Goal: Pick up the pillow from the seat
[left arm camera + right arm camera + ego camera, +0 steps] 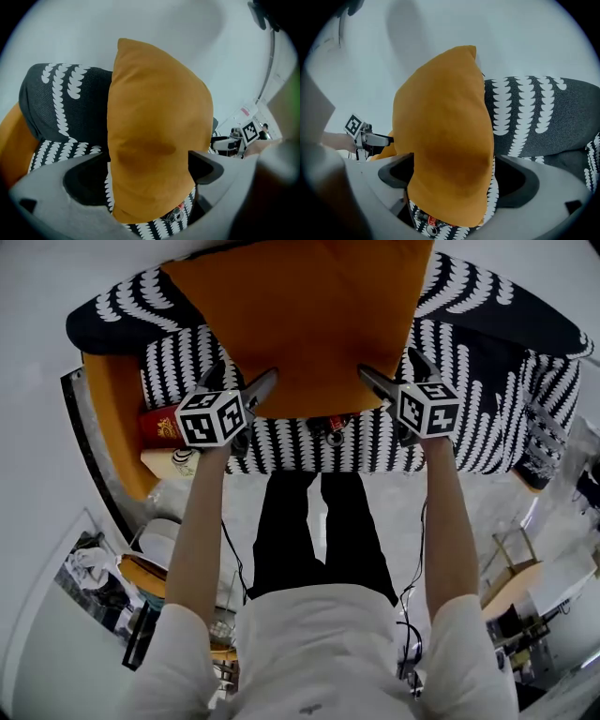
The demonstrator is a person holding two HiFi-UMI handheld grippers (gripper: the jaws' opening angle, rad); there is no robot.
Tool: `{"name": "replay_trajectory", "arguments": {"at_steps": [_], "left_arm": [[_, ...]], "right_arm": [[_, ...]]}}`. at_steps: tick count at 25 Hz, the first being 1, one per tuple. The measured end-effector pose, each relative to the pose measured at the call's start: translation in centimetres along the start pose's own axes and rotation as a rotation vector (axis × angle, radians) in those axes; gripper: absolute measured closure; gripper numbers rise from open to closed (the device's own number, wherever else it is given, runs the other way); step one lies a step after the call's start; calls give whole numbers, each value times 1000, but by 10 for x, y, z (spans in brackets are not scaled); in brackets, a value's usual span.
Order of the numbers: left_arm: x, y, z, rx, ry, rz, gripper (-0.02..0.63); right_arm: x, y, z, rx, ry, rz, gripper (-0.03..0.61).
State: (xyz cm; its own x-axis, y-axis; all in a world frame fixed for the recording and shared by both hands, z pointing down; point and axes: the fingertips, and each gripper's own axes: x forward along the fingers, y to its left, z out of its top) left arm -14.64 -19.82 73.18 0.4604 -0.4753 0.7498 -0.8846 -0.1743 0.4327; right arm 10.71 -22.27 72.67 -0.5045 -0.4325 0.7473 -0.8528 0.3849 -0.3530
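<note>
On the patterned seat the orange pillow stands on edge against the backrest, face toward the person, long axis apparently upright, with the left hand-held gripper and right hand-held gripper each gaping wide astride a lower corner, unclamped: grasp pending, next closing both, then lifting.

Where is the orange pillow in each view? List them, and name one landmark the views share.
Head view: orange pillow at top centre.
Left gripper view: pillow in the centre, upright between the jaws.
Right gripper view: pillow in the centre, between the jaws.
Shared landmark: black-and-white patterned seat cover.
</note>
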Motion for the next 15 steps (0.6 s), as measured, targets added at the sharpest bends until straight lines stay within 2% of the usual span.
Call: {"name": "replay_trajectory", "arguments": {"at_steps": [6, 10, 15], "left_arm": [[15, 8, 0, -1, 5, -15, 31], [23, 7, 1, -12, 10, -37, 25], [34, 4, 2, 39, 33, -40, 25]], "right_arm": [[14, -1, -2, -10, 29, 26, 89], [20, -1, -3, -22, 44, 32, 86], [28, -5, -4, -52, 64, 18, 87]]}}
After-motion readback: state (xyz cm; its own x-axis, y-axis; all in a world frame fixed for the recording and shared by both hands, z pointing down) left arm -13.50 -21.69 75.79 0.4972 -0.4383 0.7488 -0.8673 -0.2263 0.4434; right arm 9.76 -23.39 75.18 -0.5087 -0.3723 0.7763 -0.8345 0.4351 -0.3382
